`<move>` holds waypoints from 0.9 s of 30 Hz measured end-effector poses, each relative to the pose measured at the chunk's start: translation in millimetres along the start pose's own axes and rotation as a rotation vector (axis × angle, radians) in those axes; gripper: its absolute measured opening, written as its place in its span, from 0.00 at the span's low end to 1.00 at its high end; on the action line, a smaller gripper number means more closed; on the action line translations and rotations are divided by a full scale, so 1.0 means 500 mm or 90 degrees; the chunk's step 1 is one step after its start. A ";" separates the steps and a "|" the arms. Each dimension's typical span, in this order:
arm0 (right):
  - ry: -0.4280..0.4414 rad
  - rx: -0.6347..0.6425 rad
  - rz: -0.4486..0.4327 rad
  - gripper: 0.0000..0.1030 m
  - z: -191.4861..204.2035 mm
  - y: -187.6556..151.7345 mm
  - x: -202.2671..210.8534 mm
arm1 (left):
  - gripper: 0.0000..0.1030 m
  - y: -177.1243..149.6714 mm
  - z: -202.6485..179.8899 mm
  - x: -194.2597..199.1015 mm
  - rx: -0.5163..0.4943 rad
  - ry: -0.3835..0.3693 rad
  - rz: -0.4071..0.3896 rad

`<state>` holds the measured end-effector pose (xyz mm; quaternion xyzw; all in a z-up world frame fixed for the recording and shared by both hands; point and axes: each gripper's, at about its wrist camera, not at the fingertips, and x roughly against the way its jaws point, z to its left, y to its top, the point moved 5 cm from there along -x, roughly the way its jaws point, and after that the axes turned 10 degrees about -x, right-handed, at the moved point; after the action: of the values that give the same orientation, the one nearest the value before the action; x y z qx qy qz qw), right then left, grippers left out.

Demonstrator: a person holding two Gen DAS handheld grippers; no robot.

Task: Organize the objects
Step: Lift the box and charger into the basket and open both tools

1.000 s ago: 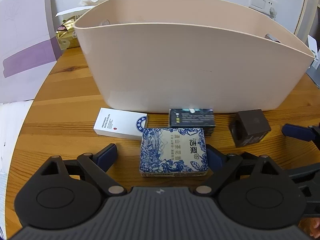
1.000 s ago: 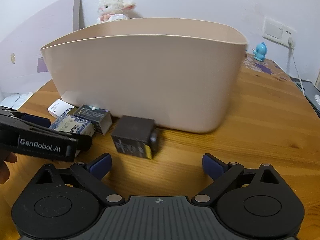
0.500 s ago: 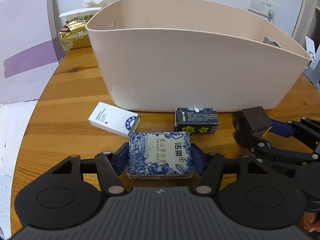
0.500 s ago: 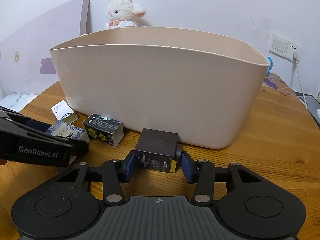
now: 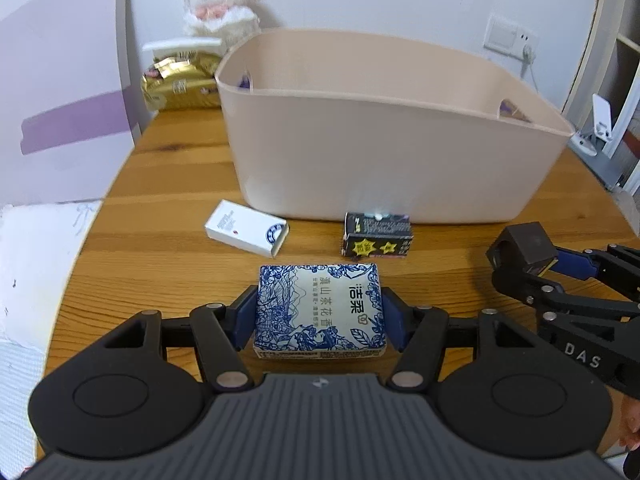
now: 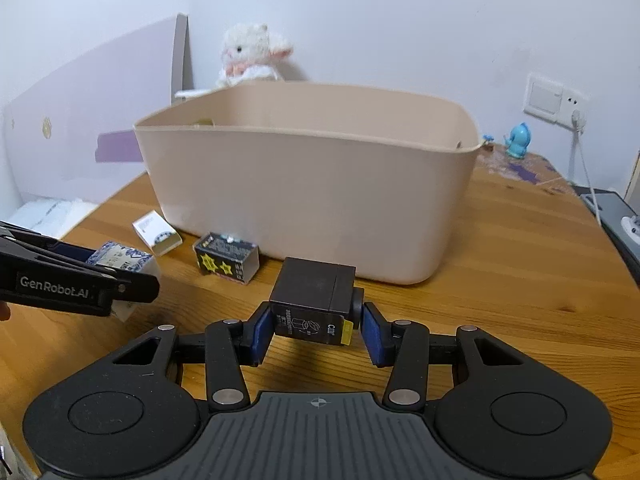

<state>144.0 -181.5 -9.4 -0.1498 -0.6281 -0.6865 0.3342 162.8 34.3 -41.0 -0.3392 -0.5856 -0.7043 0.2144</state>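
My left gripper (image 5: 318, 322) is shut on a blue-and-white patterned box (image 5: 320, 312), held above the wooden table (image 5: 160, 260). My right gripper (image 6: 314, 330) is shut on a dark brown box (image 6: 312, 300), also lifted; the same brown box (image 5: 524, 246) shows at the right of the left wrist view. A large beige bin (image 5: 384, 136) stands behind both. In front of the beige bin (image 6: 312, 176) lie a white box (image 5: 246, 233) and a black box with yellow stars (image 5: 378, 234). The white box (image 6: 157, 234) and the black starred box (image 6: 226, 257) rest on the table.
A white plush toy (image 5: 224, 0) and a gold packet (image 5: 180, 84) sit behind the bin's left end. A purple-and-white panel (image 5: 60, 100) bounds the left side. A blue figurine (image 6: 518, 146) and a wall socket (image 6: 554, 100) are at the far right.
Both grippers closed on their boxes within the last second and have lifted and drawn back from the bin. The white and black boxes stay on the table.
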 end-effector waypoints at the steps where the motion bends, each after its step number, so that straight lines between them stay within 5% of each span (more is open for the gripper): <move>1: 0.002 -0.001 -0.006 0.42 -0.001 0.002 0.011 | 0.63 0.004 0.000 0.011 -0.001 0.003 -0.007; 15: 0.004 -0.015 -0.132 0.42 -0.039 0.104 0.151 | 0.63 0.090 -0.010 0.148 -0.017 0.043 -0.120; 27: 0.002 -0.034 -0.185 0.42 -0.052 0.208 0.134 | 0.63 0.215 0.005 0.105 -0.023 0.062 -0.151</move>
<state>168.1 -223.4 107.3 -0.0650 -0.6241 -0.7445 0.2279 202.8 17.9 70.4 -0.2370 -0.5978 -0.7506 0.1519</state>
